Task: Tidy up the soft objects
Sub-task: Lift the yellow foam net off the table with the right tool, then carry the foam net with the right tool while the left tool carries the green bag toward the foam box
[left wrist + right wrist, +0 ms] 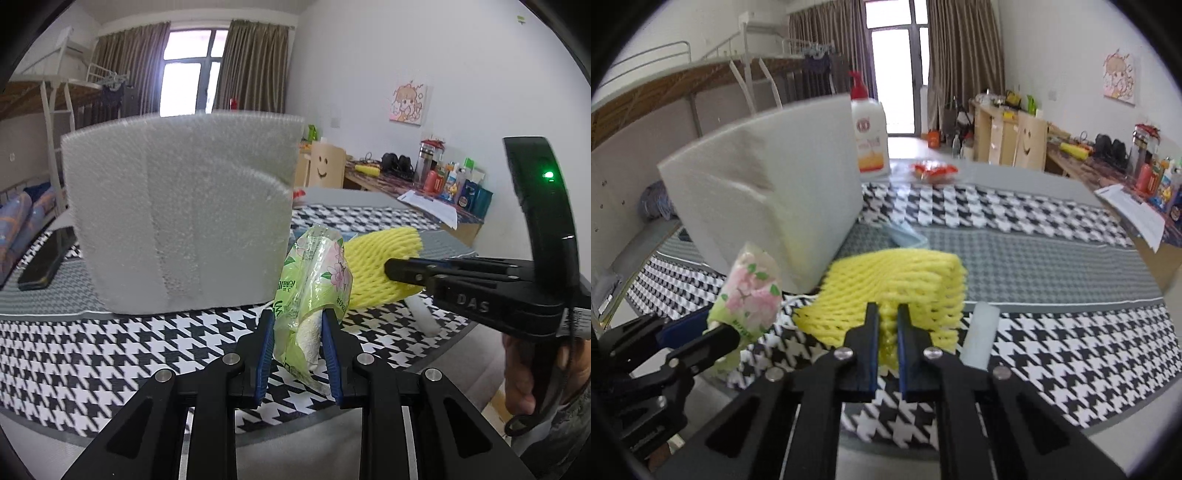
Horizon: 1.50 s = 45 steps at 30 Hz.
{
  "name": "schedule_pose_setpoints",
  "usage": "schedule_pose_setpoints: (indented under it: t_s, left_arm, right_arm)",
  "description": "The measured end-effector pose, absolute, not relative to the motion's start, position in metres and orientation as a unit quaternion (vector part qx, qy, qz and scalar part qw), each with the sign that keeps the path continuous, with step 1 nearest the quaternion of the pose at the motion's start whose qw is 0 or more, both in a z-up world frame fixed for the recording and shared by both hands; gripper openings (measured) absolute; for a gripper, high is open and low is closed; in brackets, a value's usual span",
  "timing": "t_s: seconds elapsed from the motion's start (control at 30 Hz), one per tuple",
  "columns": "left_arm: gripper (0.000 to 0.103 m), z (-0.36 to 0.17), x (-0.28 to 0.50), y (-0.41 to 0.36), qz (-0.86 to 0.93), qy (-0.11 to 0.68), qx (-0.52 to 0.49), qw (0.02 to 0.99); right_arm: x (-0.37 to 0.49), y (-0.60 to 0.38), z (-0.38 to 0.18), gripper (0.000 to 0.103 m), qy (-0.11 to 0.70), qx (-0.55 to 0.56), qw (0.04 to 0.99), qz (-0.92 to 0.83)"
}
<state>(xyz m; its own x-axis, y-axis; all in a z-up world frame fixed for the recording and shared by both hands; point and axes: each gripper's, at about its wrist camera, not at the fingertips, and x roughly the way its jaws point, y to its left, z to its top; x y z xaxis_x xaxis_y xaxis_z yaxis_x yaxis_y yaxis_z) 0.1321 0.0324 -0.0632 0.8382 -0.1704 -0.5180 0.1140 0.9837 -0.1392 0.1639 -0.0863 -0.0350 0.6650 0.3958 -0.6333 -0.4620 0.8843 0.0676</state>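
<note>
My left gripper [297, 317] is shut on a green floral tissue pack [314, 273], which stands upright between the blue pads just above the houndstooth mat [110, 354]. To its right lies a yellow foam net [373, 258], and my right gripper [391, 271] reaches into it from the right. In the right wrist view the right gripper [887, 310] is shut on the near edge of the yellow foam net [897, 277], pinching the mesh. The tissue pack [753, 291] and left gripper [716, 332] show at lower left. A big white foam block [768, 192] stands just behind both.
A white foam tube [979, 336] lies right of the net. A lotion bottle [870, 136] and a red packet [934, 170] sit at the table's far side. A dark phone [44, 262] lies at the left. A cluttered desk [443, 184] stands at the right wall.
</note>
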Motion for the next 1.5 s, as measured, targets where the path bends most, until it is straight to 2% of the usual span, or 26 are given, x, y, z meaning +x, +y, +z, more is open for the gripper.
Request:
schedule_pose_setpoints:
  t_s: [0.83, 1.17, 1.5]
  left_arm:
    - [0.027, -0.005, 0.019, 0.02, -0.039, 0.172, -0.01, 0.984]
    - [0.027, 0.003, -0.005, 0.016, -0.021, 0.154, -0.003, 0.988]
    - [0.027, 0.002, -0.013, 0.045, 0.036, 0.156, -0.007, 0.987]
  right_arm:
    - [0.046, -0.119, 0.033, 0.011, 0.187, -0.019, 0.955, 0.231]
    - [0.034, -0.118, 0.036, 0.011, 0.172, -0.017, 0.954, 0.245]
    - [0.037, -0.084, 0.025, 0.011, 0.177, -0.02, 0.94, 0.29]
